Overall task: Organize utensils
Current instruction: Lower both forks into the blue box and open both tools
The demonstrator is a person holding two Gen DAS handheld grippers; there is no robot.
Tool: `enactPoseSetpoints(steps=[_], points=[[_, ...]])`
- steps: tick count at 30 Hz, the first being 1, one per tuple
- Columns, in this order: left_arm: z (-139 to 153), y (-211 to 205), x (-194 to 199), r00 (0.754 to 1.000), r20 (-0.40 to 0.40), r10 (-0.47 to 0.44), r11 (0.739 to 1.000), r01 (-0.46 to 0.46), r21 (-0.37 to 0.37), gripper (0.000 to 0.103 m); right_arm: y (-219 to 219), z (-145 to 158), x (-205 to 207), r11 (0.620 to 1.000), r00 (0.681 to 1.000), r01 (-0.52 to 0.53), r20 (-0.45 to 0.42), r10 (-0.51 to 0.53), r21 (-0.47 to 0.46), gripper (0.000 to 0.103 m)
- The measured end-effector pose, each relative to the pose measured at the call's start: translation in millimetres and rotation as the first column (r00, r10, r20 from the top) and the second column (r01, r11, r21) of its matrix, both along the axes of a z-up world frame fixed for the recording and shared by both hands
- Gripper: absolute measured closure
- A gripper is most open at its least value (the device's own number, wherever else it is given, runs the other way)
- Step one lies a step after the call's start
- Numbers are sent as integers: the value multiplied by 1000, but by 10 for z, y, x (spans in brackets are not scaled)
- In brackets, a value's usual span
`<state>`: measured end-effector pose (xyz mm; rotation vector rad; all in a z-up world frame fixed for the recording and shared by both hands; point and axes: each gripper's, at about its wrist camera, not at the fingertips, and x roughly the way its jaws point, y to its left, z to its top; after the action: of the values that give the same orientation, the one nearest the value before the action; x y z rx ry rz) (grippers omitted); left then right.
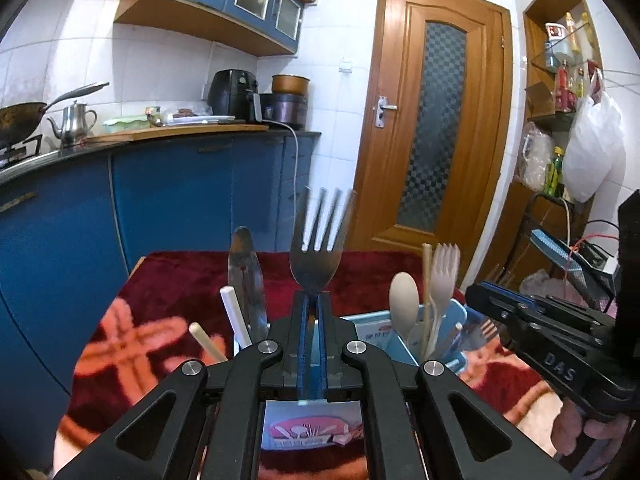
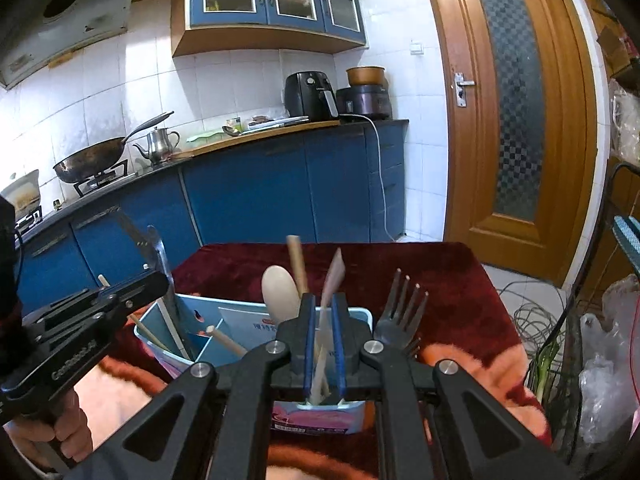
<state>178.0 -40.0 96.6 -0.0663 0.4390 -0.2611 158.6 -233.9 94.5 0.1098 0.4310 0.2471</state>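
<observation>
Left gripper: clamped narrow on the metal fork at its neck, tines up, over the holder; held by the neck probably so the handle can drop straight down into a compartment.
Right gripper: closed narrow on a pale flat utensil rising between the blue pads; gripped low on the stem, likely for the same upright lowering.
Holder: light blue divided box on the red blanket, near the front edge of the table, directly under both grippers.
Left compartment: table knife, a white stick and a wooden stick lean there, blade up; seemingly grouped by kind.
Right compartment: beige spoon, pale plastic fork and a chopstick stand upright together.
Second metal fork: tines up, just beside the holder's right edge in the right wrist view; inside or outside the wall cannot be told.
Person's hand: wraps the left tool's grip at the lower left of the right wrist view.
Hidden: fork handle below the left jaws, the floor of every compartment, and the printed card on the holder's front, all covered by the tool frames.
Hard to make out: kind of pale utensil in the right tool, its top smeared; lettering on the holder too blurred to read.
Cut off: near edge of the table, out of both views.
</observation>
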Motion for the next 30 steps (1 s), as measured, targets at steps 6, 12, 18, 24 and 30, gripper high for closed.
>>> enactPoseSetpoints(steps=[6,12,18,24,30], points=[[56,1,-149,1000,16,-11,1000,11,5,89,-50,49,-198,999,1000,-10,12,10,31,89],[226,49,-461,998,57,-26,1000,26,3,85,-71,218,-592,998,997,-34,70,31,48,84],[356,156,-812,997,75,-13,1000,13,0,84,-13,362,-1019,997,991,-66,123,60,49,76],[424,251,-1185,995,100,22,1000,-23,11,61,43,354,-1458,996,982,-78,178,70,36,55],[337,341,-1566,992,106,71,997,-72,6,32,99,197,-1783,998,978,-59,202,58,1,30]])
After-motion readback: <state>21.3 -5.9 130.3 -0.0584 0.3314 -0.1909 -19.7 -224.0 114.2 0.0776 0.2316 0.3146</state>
